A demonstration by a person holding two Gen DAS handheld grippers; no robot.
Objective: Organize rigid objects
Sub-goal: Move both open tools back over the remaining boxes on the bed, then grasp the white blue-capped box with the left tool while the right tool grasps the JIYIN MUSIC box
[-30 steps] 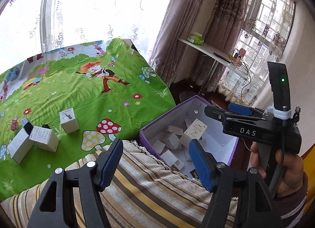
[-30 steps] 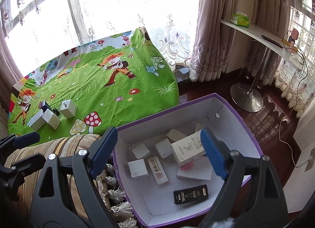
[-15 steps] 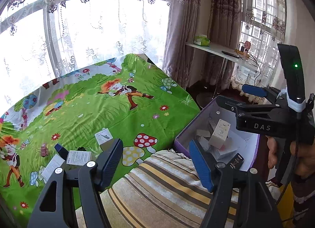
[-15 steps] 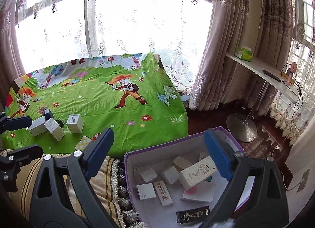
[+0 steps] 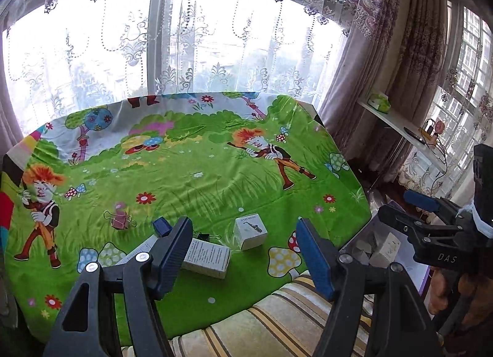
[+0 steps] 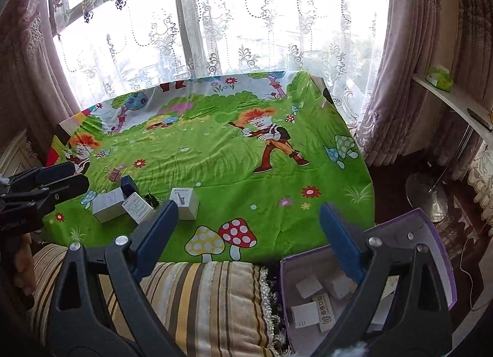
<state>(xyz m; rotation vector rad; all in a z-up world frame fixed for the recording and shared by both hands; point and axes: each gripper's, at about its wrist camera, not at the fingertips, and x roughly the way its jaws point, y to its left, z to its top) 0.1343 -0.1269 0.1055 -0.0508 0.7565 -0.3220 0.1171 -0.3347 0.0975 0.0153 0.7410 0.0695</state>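
My left gripper [image 5: 243, 252] is open and empty, held above the table's near edge. A small white cube box [image 5: 250, 231] [image 6: 184, 203] sits between its fingers in view, further off. A flat white printed box [image 5: 207, 257] [image 6: 138, 207] and another white box [image 6: 107, 204] lie left of it, with a dark blue box [image 5: 161, 227] [image 6: 129, 185]. My right gripper [image 6: 246, 240] is open and empty above the striped cushion; it also shows in the left wrist view [image 5: 413, 215]. The purple-rimmed box [image 6: 431, 227] [image 5: 391, 252] holds several small boxes.
The table carries a green cartoon cloth [image 5: 200, 178] [image 6: 231, 156]. Binder clips [image 5: 120, 221] [image 6: 114, 173] lie near the boxes. A striped cushion [image 6: 200, 292] [image 5: 277, 323] lies at the near edge. Lace curtains and a window stand behind; a shelf [image 5: 397, 122] and lamp base [image 6: 428, 199] are to the right.
Both grippers have tilted up and swung left, away from the purple box toward the table. The white boxes on the cloth now sit nearer the left gripper's centre. Both stay open.
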